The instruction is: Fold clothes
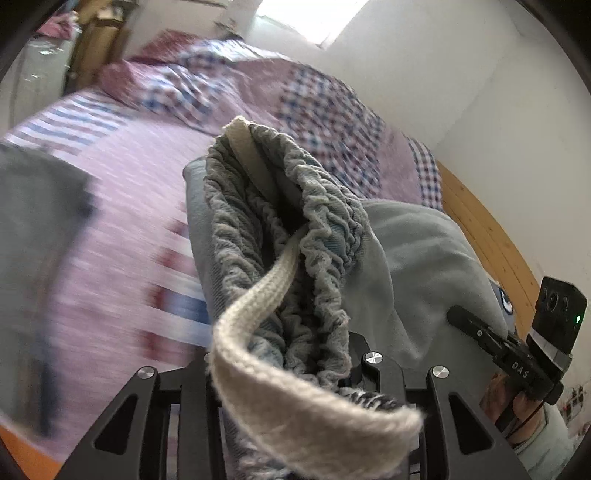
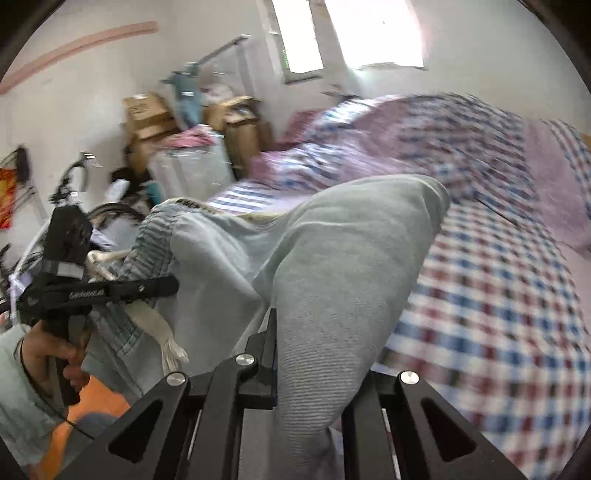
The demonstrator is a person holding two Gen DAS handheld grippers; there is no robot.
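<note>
Home bedroom: bed (image 2: 498,295) with checked quilt; beyond its far end, cardboard boxes (image 2: 147,114), bicycle (image 2: 74,192), window (image 2: 347,33).

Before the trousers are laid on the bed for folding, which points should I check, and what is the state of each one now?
1. Left gripper holds the gathered waistband: ok.
2. Right gripper is shut on the grey trouser leg: ok.
3. Drawstring is tucked away: not ok, it hangs loose over the left gripper.
4. Trousers are lifted clear of the checked bedcover: cannot tell.
5. Landing area on the bed is free: cannot tell, the cloth hides much of it.
</note>
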